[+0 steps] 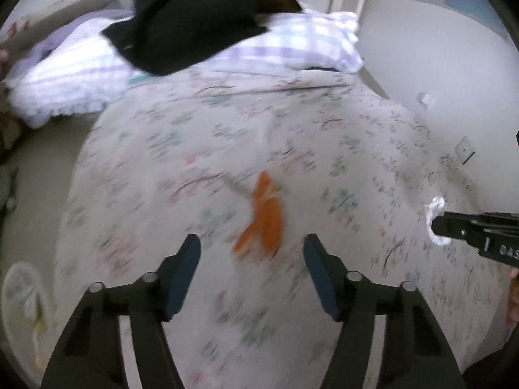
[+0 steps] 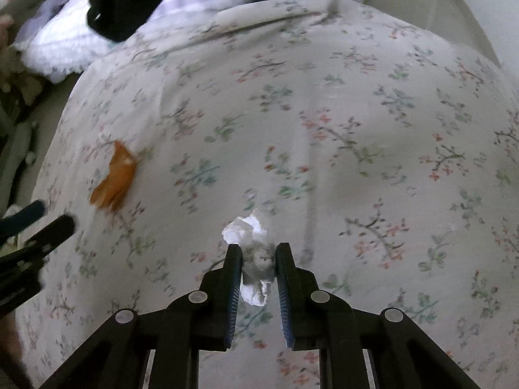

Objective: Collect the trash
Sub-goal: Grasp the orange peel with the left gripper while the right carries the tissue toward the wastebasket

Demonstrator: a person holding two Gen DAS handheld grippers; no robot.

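An orange wrapper (image 1: 264,217) lies on the floral bedspread (image 1: 227,129), just ahead of my open, empty left gripper (image 1: 252,243). It also shows at the left in the right wrist view (image 2: 115,178). My right gripper (image 2: 258,253) is shut on a crumpled white tissue (image 2: 254,243) above the bedspread (image 2: 324,113). The right gripper (image 1: 438,227) with the tissue (image 1: 434,210) shows at the right edge of the left wrist view. The left gripper (image 2: 48,220) enters the right wrist view at the left edge.
A checked pillow (image 1: 292,48) with a black garment (image 1: 181,26) on it lies at the head of the bed. A white slipper (image 1: 26,295) lies on the floor at the left. The wall (image 1: 438,64) runs along the right side.
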